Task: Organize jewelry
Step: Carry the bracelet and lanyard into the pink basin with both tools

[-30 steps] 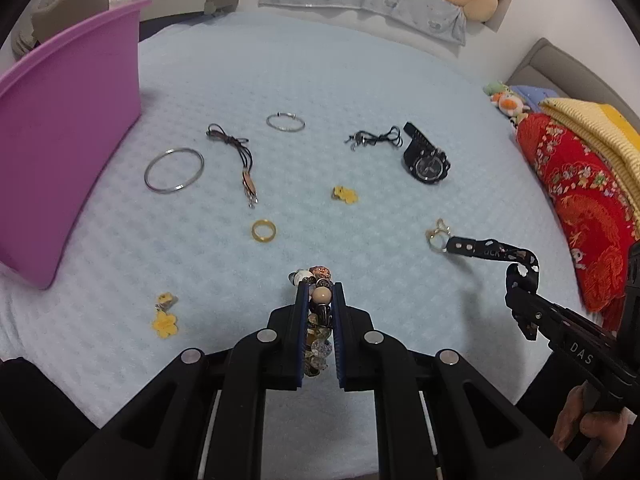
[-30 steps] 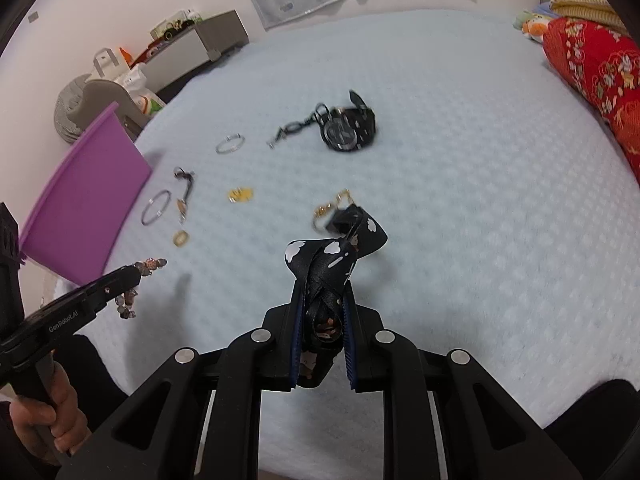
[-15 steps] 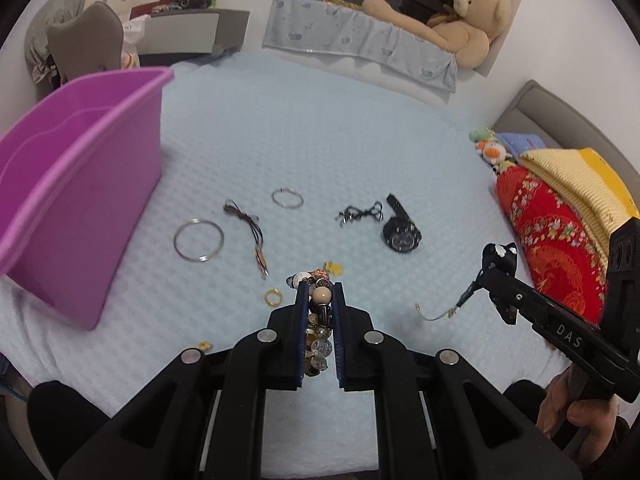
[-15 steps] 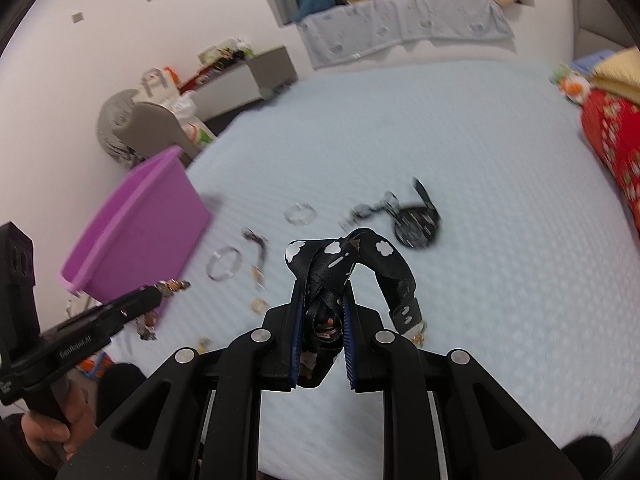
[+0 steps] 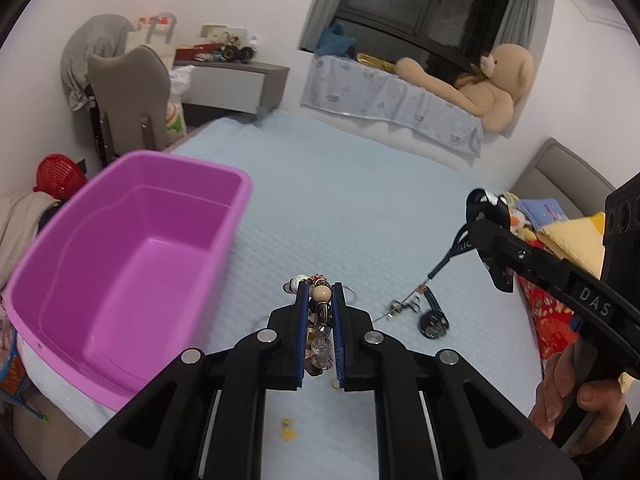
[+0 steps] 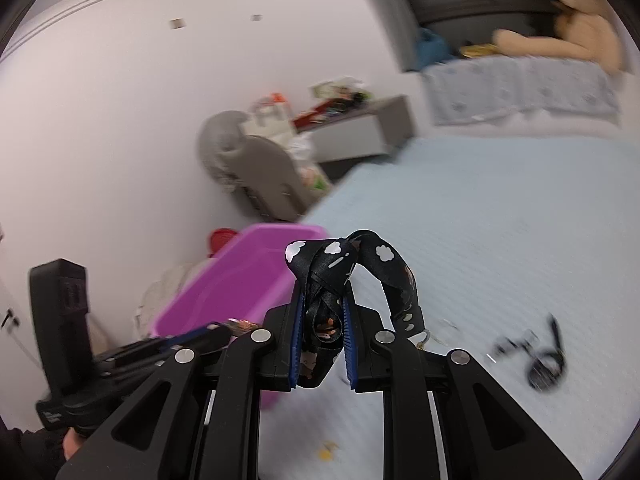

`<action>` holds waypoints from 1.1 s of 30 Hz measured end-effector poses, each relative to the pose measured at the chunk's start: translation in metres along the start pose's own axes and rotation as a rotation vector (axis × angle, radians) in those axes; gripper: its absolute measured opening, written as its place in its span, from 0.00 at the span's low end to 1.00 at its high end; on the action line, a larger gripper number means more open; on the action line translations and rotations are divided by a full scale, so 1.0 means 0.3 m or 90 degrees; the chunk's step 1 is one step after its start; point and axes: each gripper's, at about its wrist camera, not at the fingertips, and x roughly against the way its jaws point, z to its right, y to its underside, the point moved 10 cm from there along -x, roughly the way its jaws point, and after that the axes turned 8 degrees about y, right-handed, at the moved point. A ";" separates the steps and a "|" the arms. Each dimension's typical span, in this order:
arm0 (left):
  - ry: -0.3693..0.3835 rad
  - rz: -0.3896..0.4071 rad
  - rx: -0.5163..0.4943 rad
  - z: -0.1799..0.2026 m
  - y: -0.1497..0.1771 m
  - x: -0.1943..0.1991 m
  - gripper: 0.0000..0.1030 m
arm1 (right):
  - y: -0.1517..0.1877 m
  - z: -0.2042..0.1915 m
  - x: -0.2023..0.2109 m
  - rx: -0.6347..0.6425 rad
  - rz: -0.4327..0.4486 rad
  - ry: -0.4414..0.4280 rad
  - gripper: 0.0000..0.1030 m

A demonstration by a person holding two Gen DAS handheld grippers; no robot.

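Left wrist view: left gripper (image 5: 319, 294) clamped on a beaded bracelet (image 5: 320, 312), held aloft just right of the purple bin (image 5: 240, 208); wristwatch (image 5: 434, 322) lying on the bed, right of the bin.

Right wrist view: right gripper (image 6: 322, 312) pinched on a black patterned lanyard (image 6: 340, 264), right of the bin.

Carry step, apparently; next calls for moving over the bin, then letting go.

a beaded bracelet (image 5: 319, 320) of mixed beads hangs pinched above the bed (image 5: 360, 200). a black lanyard (image 6: 344, 276) with white cloud prints loops up, its clip end dangling. a black watch (image 5: 434, 320) lies flat toward the bed's right edge. the empty purple bin (image 5: 120, 264) sits at the left edge.
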 end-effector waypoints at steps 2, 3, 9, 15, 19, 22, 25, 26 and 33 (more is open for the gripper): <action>-0.020 0.013 0.004 -0.066 -0.049 0.018 0.11 | -0.052 -0.091 -0.050 0.020 -0.004 -0.029 0.16; -0.030 0.019 0.006 -0.098 -0.069 0.026 0.11 | -0.074 -0.136 -0.080 0.032 -0.006 -0.042 0.16; -0.099 0.050 0.042 -0.327 -0.153 0.100 0.11 | -0.179 -0.363 -0.230 0.080 -0.020 -0.104 0.16; -0.135 0.040 0.095 -0.519 -0.138 0.115 0.11 | -0.215 -0.547 -0.367 0.104 -0.050 -0.157 0.16; -0.154 0.019 0.108 -0.594 -0.106 0.087 0.11 | -0.183 -0.611 -0.473 0.108 -0.097 -0.174 0.16; -0.154 -0.014 0.133 -0.638 -0.069 0.030 0.11 | -0.104 -0.623 -0.602 0.106 -0.177 -0.165 0.16; -0.155 -0.044 0.158 -0.670 -0.027 -0.023 0.11 | 0.021 -0.589 -0.741 0.098 -0.275 -0.126 0.16; -0.156 -0.056 0.168 -0.685 -0.009 -0.044 0.11 | 0.054 -0.571 -0.755 0.097 -0.291 -0.114 0.16; -0.178 -0.115 0.216 -0.758 0.063 -0.126 0.11 | 0.169 -0.529 -0.848 0.111 -0.372 -0.069 0.18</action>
